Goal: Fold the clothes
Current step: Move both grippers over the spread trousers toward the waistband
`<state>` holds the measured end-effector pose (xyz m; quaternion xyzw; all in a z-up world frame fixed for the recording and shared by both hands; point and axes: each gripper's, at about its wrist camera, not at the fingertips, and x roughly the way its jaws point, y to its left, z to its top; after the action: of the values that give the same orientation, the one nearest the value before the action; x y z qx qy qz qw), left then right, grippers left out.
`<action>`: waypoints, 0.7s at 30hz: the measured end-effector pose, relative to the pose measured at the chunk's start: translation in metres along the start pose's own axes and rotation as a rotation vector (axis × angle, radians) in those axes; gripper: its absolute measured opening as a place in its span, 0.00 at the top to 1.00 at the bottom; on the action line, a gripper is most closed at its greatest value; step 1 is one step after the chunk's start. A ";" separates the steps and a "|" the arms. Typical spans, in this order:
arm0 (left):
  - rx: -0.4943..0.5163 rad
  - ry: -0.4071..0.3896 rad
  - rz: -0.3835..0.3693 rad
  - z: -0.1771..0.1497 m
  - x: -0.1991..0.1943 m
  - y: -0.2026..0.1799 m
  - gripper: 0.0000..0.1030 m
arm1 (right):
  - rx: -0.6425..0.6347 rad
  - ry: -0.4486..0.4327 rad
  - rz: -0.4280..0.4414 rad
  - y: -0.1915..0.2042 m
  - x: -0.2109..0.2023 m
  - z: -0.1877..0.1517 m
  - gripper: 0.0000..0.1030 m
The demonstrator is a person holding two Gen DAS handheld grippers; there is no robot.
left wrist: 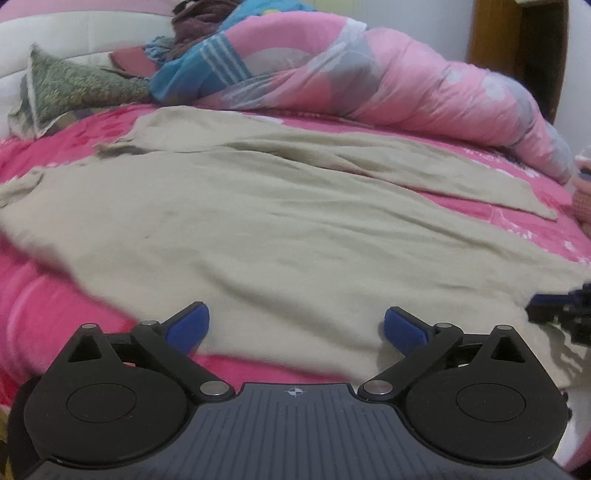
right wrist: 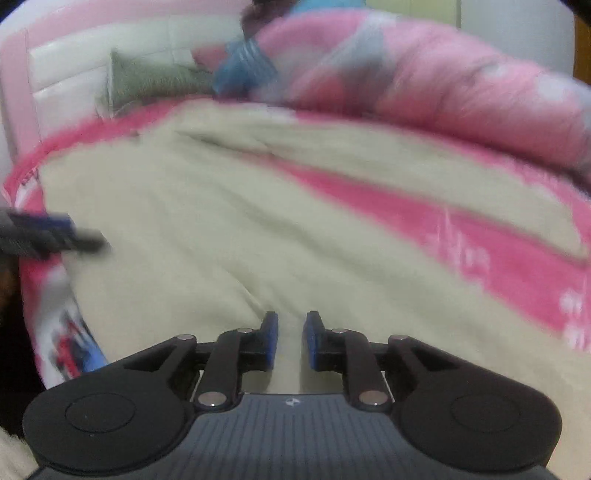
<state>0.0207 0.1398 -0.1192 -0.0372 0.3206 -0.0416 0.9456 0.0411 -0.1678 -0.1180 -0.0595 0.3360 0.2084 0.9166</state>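
A beige garment [left wrist: 236,221] lies spread flat on a pink bed sheet [left wrist: 44,280], a long sleeve reaching right. My left gripper [left wrist: 295,328] is open wide just over the garment's near hem, with nothing between its blue pads. The right gripper shows at the right edge of the left wrist view [left wrist: 561,314]. In the blurred right wrist view the garment [right wrist: 229,229] fills the middle. My right gripper [right wrist: 290,338] hovers over its near edge with the jaws narrowly apart and no cloth between them. The left gripper shows at the left edge there [right wrist: 55,236].
A rolled pink quilt [left wrist: 406,77] lies along the far side of the bed. A green pillow [left wrist: 74,85] and piled clothes [left wrist: 199,22] sit at the far left against a white headboard [left wrist: 74,33]. A wooden post [left wrist: 517,55] stands at the far right.
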 end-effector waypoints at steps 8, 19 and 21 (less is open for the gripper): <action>-0.191 -0.107 0.045 0.009 -0.037 0.073 0.01 | 0.296 0.174 -0.056 -0.053 -0.077 -0.015 0.83; -0.651 -0.283 0.304 0.039 -0.020 0.189 0.05 | 0.058 -0.038 0.362 0.127 0.034 0.126 0.82; -0.619 -0.296 0.404 0.044 -0.010 0.200 0.05 | 0.049 -0.026 0.425 0.155 0.064 0.139 0.83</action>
<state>0.0508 0.3413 -0.0978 -0.2623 0.1789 0.2498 0.9147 0.1019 0.0297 -0.0476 0.0376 0.3342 0.3895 0.8574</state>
